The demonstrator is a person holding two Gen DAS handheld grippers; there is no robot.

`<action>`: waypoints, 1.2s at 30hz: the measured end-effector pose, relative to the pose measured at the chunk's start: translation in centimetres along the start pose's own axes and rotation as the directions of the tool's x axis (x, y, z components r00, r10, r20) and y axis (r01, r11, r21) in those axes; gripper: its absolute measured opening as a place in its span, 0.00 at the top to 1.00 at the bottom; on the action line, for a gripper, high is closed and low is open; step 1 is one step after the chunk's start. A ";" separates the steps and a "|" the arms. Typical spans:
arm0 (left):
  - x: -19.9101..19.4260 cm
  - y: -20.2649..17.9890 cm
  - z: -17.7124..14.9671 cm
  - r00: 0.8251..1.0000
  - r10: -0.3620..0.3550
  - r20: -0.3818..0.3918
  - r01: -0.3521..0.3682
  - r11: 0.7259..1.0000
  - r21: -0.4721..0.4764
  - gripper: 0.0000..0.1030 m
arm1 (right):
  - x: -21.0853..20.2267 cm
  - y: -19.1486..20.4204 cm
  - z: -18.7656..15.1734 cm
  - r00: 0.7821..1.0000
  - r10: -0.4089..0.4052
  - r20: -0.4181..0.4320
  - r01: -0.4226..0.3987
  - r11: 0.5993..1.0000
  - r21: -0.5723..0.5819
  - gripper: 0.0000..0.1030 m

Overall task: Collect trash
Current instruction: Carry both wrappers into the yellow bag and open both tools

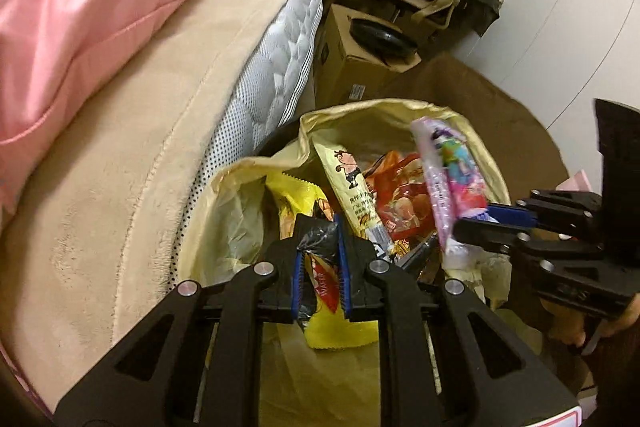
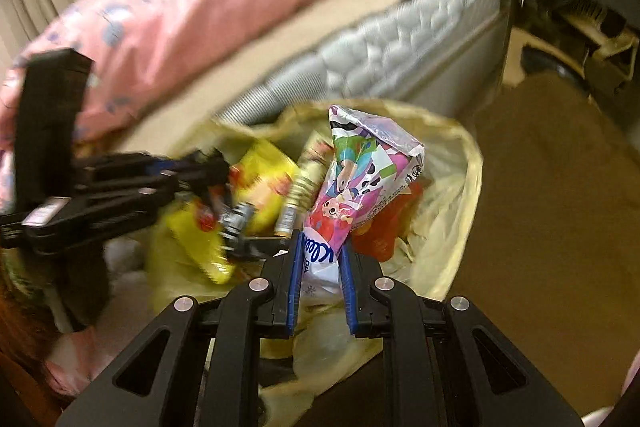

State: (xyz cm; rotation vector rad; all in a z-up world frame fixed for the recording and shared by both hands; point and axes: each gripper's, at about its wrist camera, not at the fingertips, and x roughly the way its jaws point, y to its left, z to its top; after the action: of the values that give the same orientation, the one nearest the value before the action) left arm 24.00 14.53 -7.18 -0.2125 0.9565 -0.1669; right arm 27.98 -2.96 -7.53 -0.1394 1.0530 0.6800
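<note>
Left tool (image 1: 322, 267) clamps yellow wrapper (image 1: 340, 327), right tool (image 2: 322, 259) pinches pink packet (image 2: 360, 179), seemingly above bin bag (image 1: 460, 115)

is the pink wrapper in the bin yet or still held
Still held. The right gripper is shut on the pink wrapper, which stands above the open bin bag, over the other wrappers already inside.

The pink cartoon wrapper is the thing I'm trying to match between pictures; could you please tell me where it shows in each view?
Left wrist view: the pink cartoon wrapper is right of centre, above the bin, pinched by the right gripper reaching in from the right edge.
Right wrist view: the wrapper stands at centre, rising from that gripper's closed jaws.
Shared landmark: the yellow bin liner beside the mattress.
</note>
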 end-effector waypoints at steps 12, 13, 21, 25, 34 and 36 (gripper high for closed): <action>1.6 -0.9 -0.2 1.000 0.025 0.002 -0.025 0.998 0.050 0.87 | 1.5 0.0 0.2 0.998 -0.032 -0.060 0.029 0.998 -0.049 0.83; 1.5 -0.8 -0.2 1.000 0.021 0.005 -0.021 0.999 0.043 0.87 | 1.5 0.1 0.1 0.997 -0.040 -0.061 0.037 0.998 -0.058 0.83; 0.8 -0.6 0.0 1.000 0.010 0.030 -0.010 1.000 0.028 0.87 | 0.7 0.5 -0.3 0.997 -0.070 -0.021 0.069 0.997 -0.047 0.83; -0.3 -0.5 0.1 0.998 -0.001 0.060 0.000 1.000 0.020 0.81 | 0.1 0.8 -0.3 0.996 -0.087 -0.009 0.087 0.995 -0.053 0.79; -4.3 0.1 0.7 0.987 -0.027 0.161 0.035 0.998 -0.047 0.63 | -2.7 1.4 -0.2 0.995 -0.082 0.064 0.085 0.996 -0.039 0.68; -5.3 0.1 0.7 0.984 -0.026 0.176 0.036 0.998 -0.059 0.62 | -3.4 1.3 -0.2 0.993 -0.084 0.081 0.086 0.996 -0.027 0.68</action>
State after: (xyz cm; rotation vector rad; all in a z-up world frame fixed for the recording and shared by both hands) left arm 21.57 15.93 -2.69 -0.2946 0.7839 -0.1447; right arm 26.00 -3.58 -4.51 -0.1814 0.9547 0.6202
